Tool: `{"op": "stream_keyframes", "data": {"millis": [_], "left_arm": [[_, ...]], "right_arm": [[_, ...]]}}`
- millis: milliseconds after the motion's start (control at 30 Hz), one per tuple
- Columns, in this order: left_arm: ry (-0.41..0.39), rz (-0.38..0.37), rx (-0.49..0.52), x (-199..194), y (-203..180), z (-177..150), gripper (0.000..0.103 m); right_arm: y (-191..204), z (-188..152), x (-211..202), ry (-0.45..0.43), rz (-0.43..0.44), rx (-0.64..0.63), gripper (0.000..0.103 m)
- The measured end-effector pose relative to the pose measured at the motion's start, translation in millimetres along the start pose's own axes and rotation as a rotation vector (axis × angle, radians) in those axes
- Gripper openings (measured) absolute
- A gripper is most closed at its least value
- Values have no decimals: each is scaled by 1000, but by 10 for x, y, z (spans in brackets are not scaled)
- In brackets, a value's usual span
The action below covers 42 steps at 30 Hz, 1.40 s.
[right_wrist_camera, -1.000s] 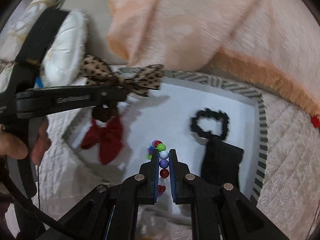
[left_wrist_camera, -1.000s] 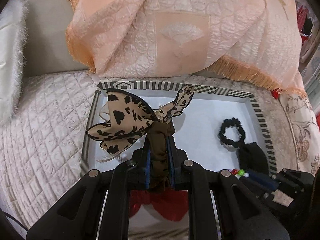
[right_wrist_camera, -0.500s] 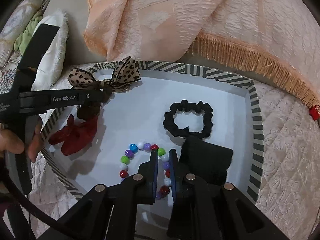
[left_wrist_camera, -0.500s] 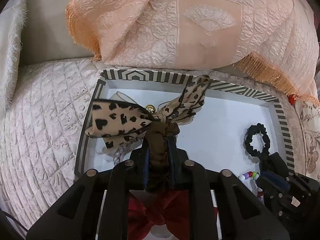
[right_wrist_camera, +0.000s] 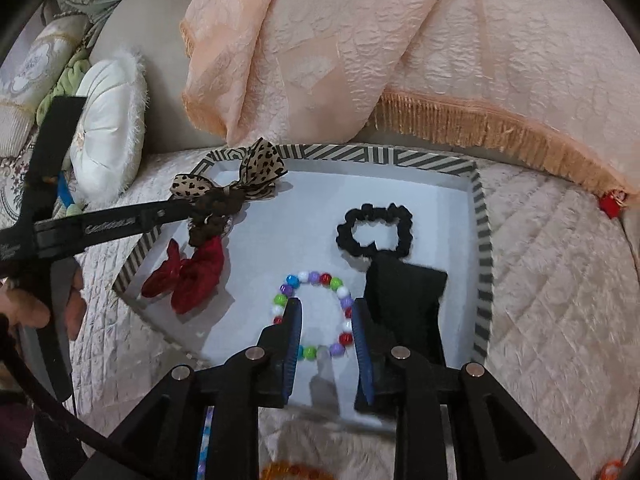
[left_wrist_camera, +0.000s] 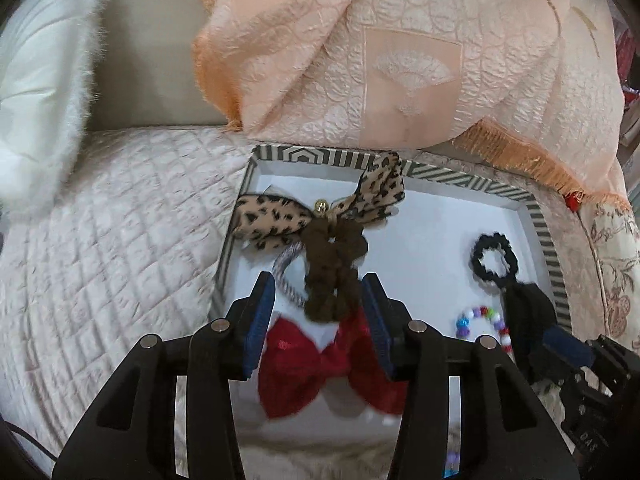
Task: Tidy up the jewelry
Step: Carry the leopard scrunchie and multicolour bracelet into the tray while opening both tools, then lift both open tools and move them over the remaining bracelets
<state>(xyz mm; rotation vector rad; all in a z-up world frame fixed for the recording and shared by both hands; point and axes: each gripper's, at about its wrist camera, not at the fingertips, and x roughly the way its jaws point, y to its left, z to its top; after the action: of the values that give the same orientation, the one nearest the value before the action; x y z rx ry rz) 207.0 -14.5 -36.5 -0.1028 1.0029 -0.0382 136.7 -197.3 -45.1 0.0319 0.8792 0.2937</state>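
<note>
A white tray with a striped rim (left_wrist_camera: 472,189) (right_wrist_camera: 482,240) lies on the quilted bed. My left gripper (left_wrist_camera: 318,296) is open; the leopard-print bow with a brown scrunchie (left_wrist_camera: 320,224) (right_wrist_camera: 228,188) lies loose between its fingers at the tray's far left. A red bow (left_wrist_camera: 320,364) (right_wrist_camera: 188,272) lies below it. My right gripper (right_wrist_camera: 326,316) is open around the near side of a coloured bead bracelet (right_wrist_camera: 312,280) (left_wrist_camera: 486,320) lying flat in the tray. A black scrunchie (right_wrist_camera: 374,228) (left_wrist_camera: 494,258) and a black cloth piece (right_wrist_camera: 404,292) lie at the right.
A peach fringed blanket (left_wrist_camera: 400,60) (right_wrist_camera: 380,52) is heaped behind the tray. A white fluffy cushion (left_wrist_camera: 36,96) (right_wrist_camera: 108,128) lies at the left. Orange beads (right_wrist_camera: 292,470) and another bead string (right_wrist_camera: 204,444) lie near my right gripper's base.
Both grippers have opened. The left has let go of the leopard bow's scrunchie and the right has let go of the bead bracelet, which now lies flat in the tray.
</note>
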Motion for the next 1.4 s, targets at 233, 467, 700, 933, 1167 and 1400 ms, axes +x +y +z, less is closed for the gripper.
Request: {"op": "stream_keyframes", "data": {"millis": [233,467,700,933,1167,1400], "left_arm": [[-61,26,29,-458,7,-366,44],[-120,49,69,-853,-44,-705,44],[-127,14,91,-1107,-107,-949,44],[-83,-48,92,-1222,-150,-1123,44],[-47,-71,70,-1208,-143,-1220,44],[-30,-83,65,-1188,-120,-1258,45]], "right_arm": [[96,-176,-253,-10,-20,13,30],[189,-361,-600,-37,-21,23,31],[234,-544,-826,-32,-43,3,31],[210,-707,-1046,-35,-53,-13,32],[117,-831,-1120,-17,-69,-20,32],[16,-894,-1090,-1,-76,-1,32]]}}
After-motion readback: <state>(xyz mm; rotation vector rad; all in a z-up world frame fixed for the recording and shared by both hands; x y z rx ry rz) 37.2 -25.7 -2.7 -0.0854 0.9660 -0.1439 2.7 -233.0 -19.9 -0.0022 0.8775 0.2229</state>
